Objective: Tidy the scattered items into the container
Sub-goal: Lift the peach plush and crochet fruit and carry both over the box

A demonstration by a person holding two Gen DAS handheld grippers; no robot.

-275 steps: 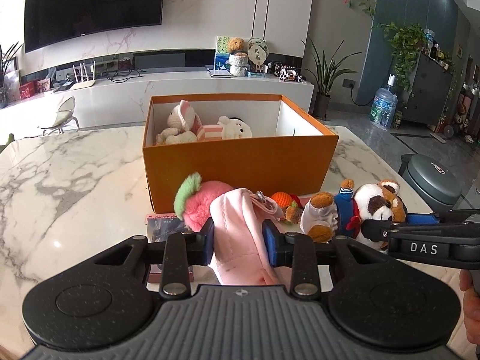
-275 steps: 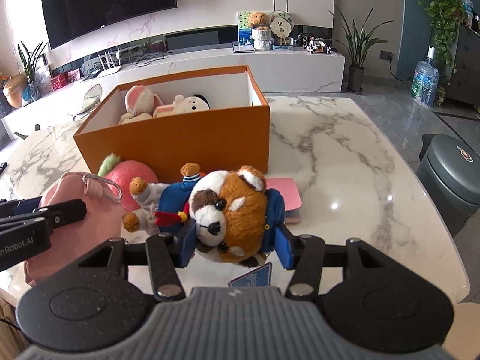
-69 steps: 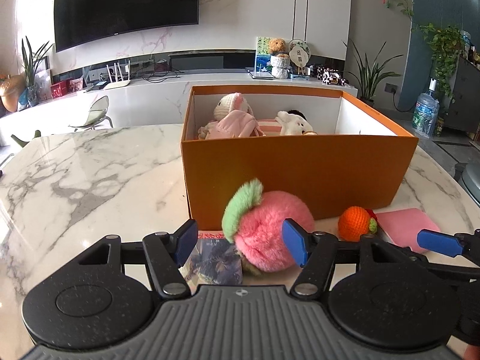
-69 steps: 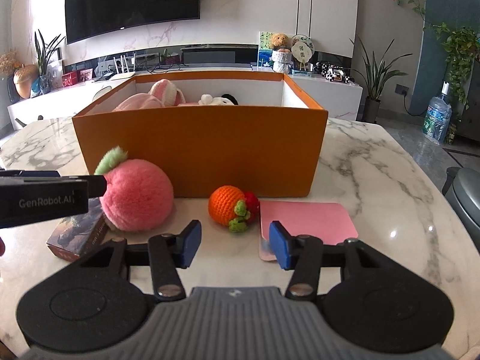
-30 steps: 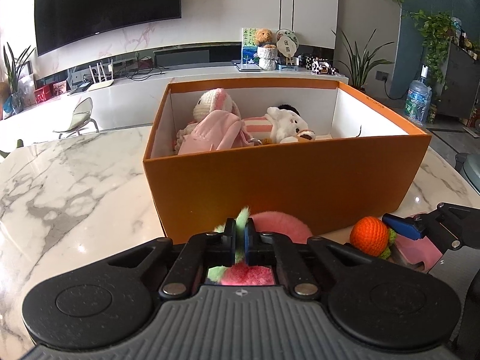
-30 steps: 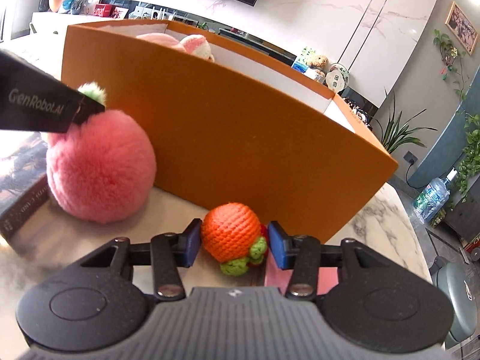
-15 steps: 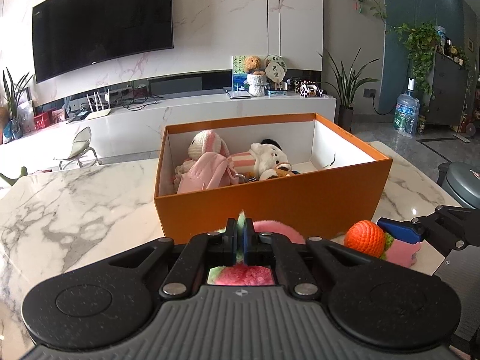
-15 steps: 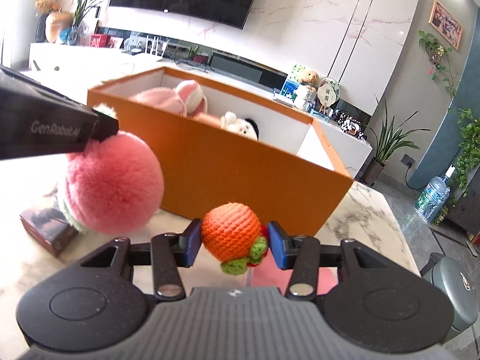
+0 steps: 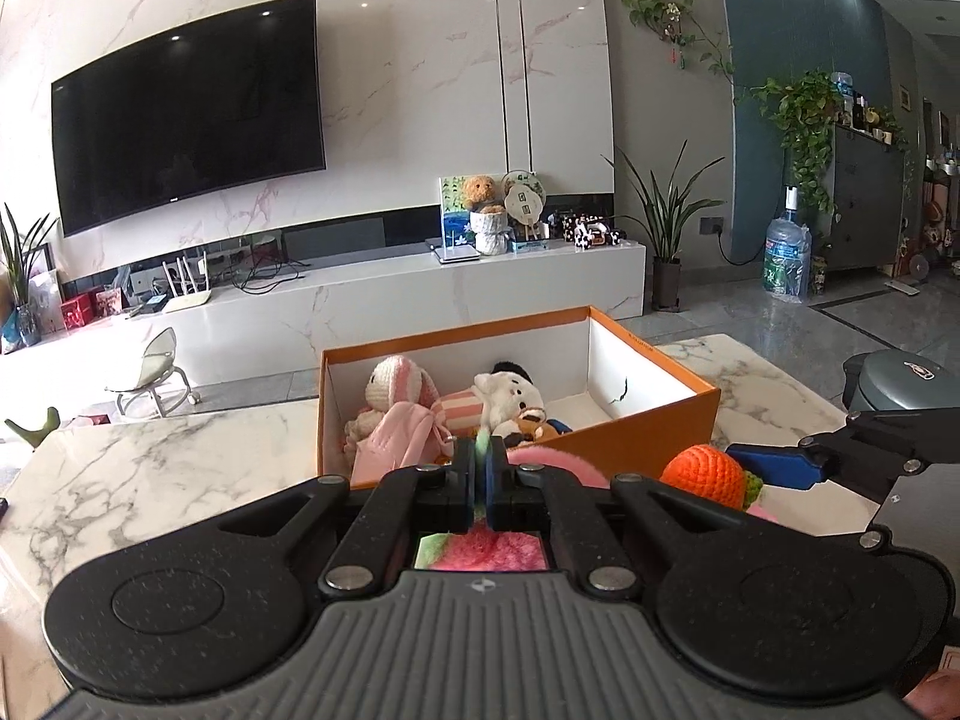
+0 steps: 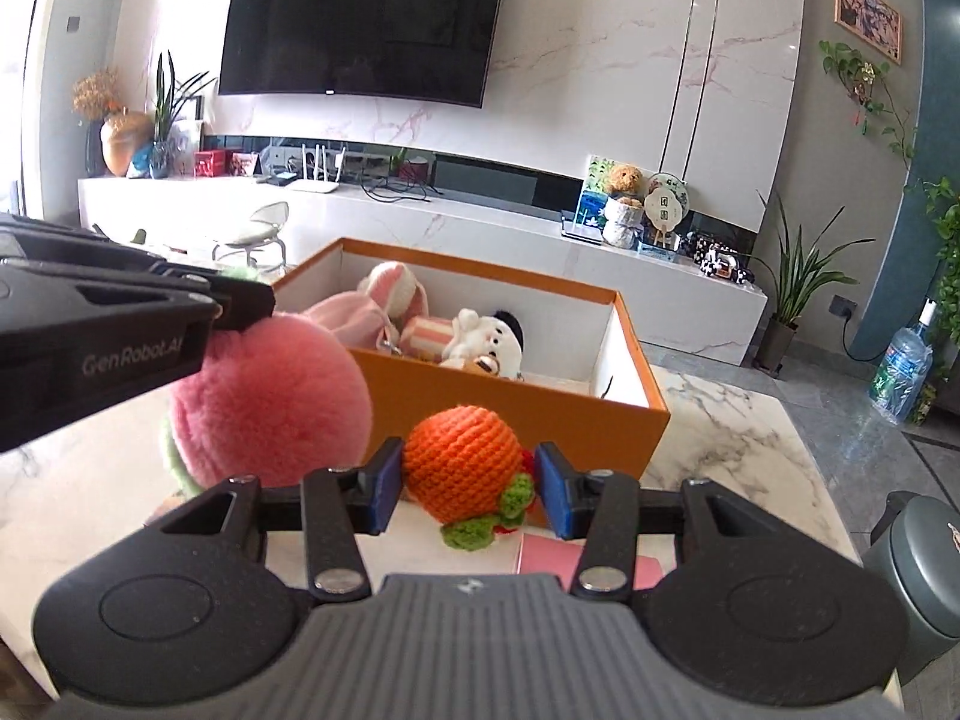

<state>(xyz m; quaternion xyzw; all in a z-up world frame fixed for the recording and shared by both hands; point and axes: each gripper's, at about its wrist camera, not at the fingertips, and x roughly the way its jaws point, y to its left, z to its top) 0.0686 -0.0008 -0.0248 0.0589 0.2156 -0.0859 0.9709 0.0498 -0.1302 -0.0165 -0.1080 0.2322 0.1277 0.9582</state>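
Note:
The orange box [image 9: 654,438] stands on the marble table and holds several plush toys and a pink pouch [image 9: 396,444]; it also shows in the right wrist view [image 10: 516,414]. My left gripper [image 9: 480,480] is shut on the green leaf of a pink plush peach [image 10: 270,402], which hangs in the air before the box's near wall. My right gripper [image 10: 468,486] is shut on an orange crochet toy [image 10: 459,459], also lifted, to the right of the peach; the toy also shows in the left wrist view [image 9: 702,474].
A pink notebook [image 10: 570,558] lies on the marble table [image 10: 732,420] below my right gripper. A grey bin [image 10: 918,564] stands off the table's right edge. A white TV bench [image 10: 480,222] runs along the far wall.
Both grippers have risen with their toys. The box now sits lower in both views and its inside shows more.

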